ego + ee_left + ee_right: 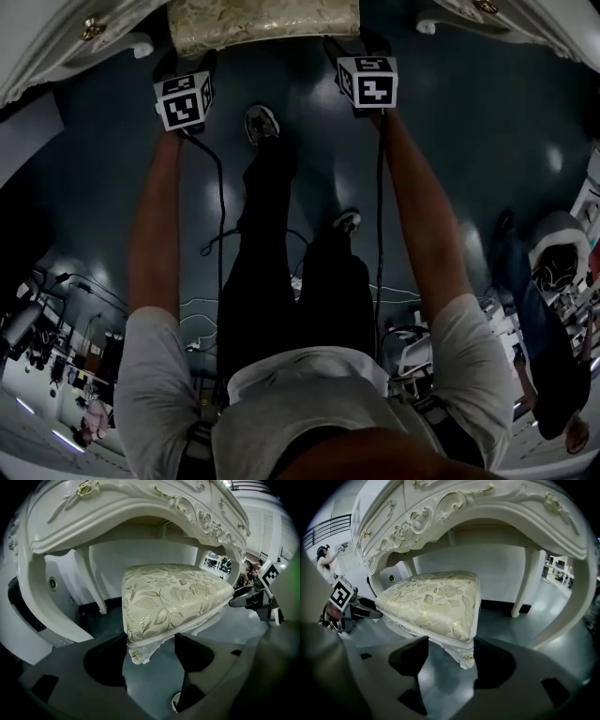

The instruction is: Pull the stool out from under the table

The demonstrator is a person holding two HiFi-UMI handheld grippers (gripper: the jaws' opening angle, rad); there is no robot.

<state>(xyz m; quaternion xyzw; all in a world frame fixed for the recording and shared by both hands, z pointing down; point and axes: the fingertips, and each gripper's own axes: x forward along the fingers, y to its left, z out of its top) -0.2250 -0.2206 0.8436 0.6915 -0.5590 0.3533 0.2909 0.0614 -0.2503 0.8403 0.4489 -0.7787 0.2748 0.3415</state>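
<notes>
Stool position: the stool (173, 597) sits under the arch of the white table (122, 508). In the head view its front edge pokes out past the table's apron, towards you.
Left gripper: your left gripper (150, 654) has its jaws set fairly wide, closed on the stool's near left corner. The cream rim and its small gilt knob fill the gap between them.
Right gripper: your right gripper (447, 657) does the same on the near right corner, and the seat rim meets both jaw faces.
Edges: the carved apron hangs above the cushion with a gap between them. One table leg (91, 578) stands behind the seat on your left and another (525, 583) on your right, both apart from the stool.
Open room: bare dark floor (450, 122) runs back from the stool on both sides of you.
In the path: your forward shoe (262, 122) is near the stool's front edge. A cable (221, 206) trails beside your leg.
</notes>
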